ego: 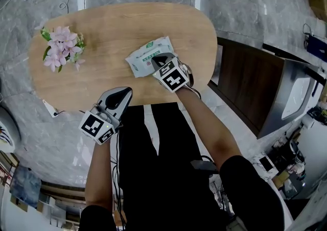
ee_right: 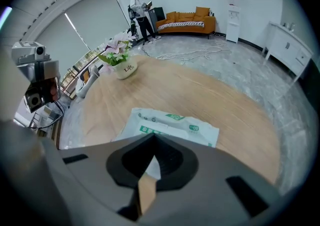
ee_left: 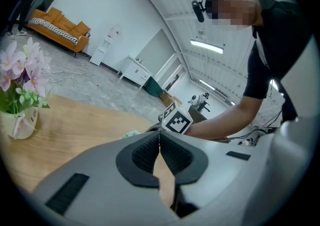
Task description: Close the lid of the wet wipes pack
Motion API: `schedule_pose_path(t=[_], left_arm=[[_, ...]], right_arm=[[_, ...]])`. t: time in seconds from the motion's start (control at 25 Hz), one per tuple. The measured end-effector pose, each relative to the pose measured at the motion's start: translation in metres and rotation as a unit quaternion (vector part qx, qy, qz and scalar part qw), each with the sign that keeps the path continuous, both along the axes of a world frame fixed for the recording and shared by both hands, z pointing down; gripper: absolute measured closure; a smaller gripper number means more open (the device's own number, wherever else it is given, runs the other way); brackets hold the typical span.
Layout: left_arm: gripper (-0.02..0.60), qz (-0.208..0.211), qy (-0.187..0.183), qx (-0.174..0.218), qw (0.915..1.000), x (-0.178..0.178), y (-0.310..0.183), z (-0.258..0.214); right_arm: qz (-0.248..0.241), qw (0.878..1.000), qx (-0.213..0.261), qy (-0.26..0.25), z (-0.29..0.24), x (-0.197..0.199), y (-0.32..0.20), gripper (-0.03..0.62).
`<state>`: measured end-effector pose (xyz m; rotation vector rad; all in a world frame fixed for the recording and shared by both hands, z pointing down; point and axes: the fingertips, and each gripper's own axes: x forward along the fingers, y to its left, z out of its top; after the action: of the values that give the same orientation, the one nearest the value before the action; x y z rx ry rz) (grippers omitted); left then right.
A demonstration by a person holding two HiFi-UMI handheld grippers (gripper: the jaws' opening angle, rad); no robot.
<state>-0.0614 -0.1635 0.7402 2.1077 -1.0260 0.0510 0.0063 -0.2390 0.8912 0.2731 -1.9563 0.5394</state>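
Overhead, right claw (ego: pixel 157 60), pressed together, sits over the wipes pack (ego: pixel 144 53); left claw (ego: pixel 125 93), likewise closed, at 7 o'clock; only gripper views show a sofa (ee_right: pixel 187 20).

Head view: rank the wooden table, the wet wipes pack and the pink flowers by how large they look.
1. wooden table, largest by far.
2 and 3. wet wipes pack and pink flowers look about alike; the right gripper covers part of the pack, so I won't rank them.

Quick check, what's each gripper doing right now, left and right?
Left gripper: closed, holding nothing.
Right gripper: closed, holding nothing, positioned over the wet wipes pack.
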Motion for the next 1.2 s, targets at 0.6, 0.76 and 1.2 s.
schedule_pose_path(t=[0.6,0.76,1.2], left_arm=[[0.565,0.023,-0.019,0.077,0.9966,-0.007,-0.041,-0.141],[0.565,0.03,-0.029,0.11,0.993,-0.012,-0.051,-0.199],[0.565,0.029,-0.042,0.218,0.9745,-0.045,-0.032,-0.373]], right_arm=[[0.055,0.991,0.069,-0.104,-0.205,-0.012,-0.022,0.583],[0.057,0.981,0.113,-0.146,-0.289,-0.022,-0.03,0.583],[0.078,0.924,0.212,-0.308,-0.524,-0.049,-0.026,0.583]])
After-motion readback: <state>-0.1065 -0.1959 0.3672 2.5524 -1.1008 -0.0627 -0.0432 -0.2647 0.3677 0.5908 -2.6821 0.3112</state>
